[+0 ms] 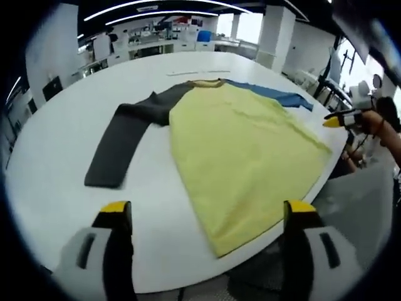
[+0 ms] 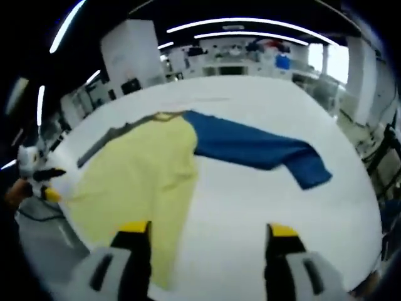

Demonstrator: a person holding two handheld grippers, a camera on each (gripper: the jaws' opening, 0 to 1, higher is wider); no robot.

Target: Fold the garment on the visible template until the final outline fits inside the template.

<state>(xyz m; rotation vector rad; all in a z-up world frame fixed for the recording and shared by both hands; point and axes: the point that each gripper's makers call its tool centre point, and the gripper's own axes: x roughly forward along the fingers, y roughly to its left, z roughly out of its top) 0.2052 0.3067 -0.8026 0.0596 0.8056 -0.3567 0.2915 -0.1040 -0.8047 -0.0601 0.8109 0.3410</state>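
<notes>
Garment [image 1: 241,157] is seen spread flat on the white tabletop [image 1: 56,175], ahead of both tongs and touched by neither. In the left gripper view, its dark grey sleeve [image 1: 122,135] is stretched out ahead of the left tongs [image 1: 210,213], whose jaws are spread and empty; the yellow body lies in the middle, and the blue sleeve [image 1: 276,95] is seen beyond, toward the right. The right tongs [image 2: 207,235] are likewise held apart with nothing between them, just short of the yellow hem.
</notes>
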